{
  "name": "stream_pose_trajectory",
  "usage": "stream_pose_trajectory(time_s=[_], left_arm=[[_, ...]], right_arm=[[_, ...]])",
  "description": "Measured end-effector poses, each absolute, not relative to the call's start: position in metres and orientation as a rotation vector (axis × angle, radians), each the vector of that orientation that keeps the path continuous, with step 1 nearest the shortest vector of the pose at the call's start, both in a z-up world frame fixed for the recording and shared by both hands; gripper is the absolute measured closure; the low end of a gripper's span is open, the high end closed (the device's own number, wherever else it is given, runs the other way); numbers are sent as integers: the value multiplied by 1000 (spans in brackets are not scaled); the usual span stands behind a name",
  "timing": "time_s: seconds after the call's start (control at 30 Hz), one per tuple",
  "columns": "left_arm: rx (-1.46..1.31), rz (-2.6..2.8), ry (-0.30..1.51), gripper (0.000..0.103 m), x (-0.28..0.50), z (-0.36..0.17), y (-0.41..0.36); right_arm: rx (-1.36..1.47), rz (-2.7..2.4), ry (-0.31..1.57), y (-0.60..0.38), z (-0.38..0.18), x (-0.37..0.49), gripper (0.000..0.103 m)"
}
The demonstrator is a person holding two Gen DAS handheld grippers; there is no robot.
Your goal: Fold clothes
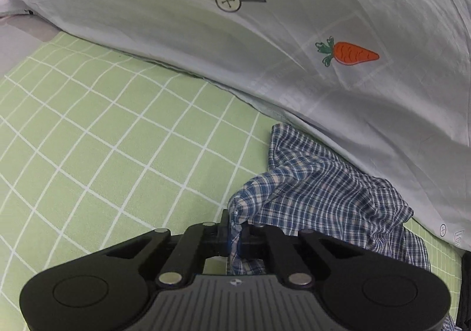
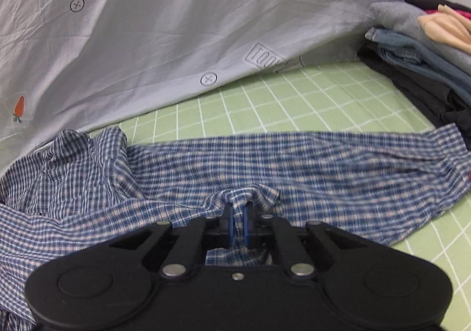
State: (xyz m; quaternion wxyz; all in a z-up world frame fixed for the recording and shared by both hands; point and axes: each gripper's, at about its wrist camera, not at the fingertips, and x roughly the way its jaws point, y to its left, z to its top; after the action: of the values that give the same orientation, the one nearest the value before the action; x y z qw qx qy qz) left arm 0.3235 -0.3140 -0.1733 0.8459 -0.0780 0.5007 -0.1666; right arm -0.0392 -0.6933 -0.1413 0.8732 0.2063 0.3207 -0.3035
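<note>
Left wrist: left gripper (image 1: 235, 231) fingers pinching checked shirt (image 1: 323, 192) edge.
Right wrist: right gripper (image 2: 238, 223) fingers pinching shirt fold.
Shirt: crumpled on green grid bedsheet (image 2: 309, 95), beside grey duvet (image 2: 176, 21).
Clothes stack (image 2: 418, 51): far right.

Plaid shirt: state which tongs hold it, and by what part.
Both. The left tongs pinch a bunched edge of the plaid shirt; the right tongs pinch a raised fold in its middle. Which garment part cannot be told.

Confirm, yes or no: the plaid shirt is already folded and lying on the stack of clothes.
No. In the right wrist view the plaid shirt lies spread and rumpled on the green checked sheet, beside the stack of folded clothes.
</note>
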Motion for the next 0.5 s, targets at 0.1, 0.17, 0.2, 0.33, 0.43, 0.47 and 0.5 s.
stream_pose_trajectory(time_s=[0.1,0.17,0.2,0.33,0.43,0.47,0.5], left_arm=[[-137,-355,934,100,318,-132,-321],[-79,-374,865,100,316,-107,-334],[-41,-379,846,100,317,-102,-342],[112,-363,823,99,325,-115,-371],[182,-346,854,99,334,-141,-384],[197,-344,869,99,337,-150,-387],[209,-343,884,99,340,-159,-390]], right_arm=[[348,-665,527,-694,-95,-44,97],[300,-675,443,-696,-67,-47,97],[274,-683,421,-697,-57,-46,97],[215,-700,433,-707,-53,-34,97],[233,-704,511,-717,-78,-22,97],[234,-707,541,-720,-87,-18,97],[224,-712,573,-721,-98,-14,97]])
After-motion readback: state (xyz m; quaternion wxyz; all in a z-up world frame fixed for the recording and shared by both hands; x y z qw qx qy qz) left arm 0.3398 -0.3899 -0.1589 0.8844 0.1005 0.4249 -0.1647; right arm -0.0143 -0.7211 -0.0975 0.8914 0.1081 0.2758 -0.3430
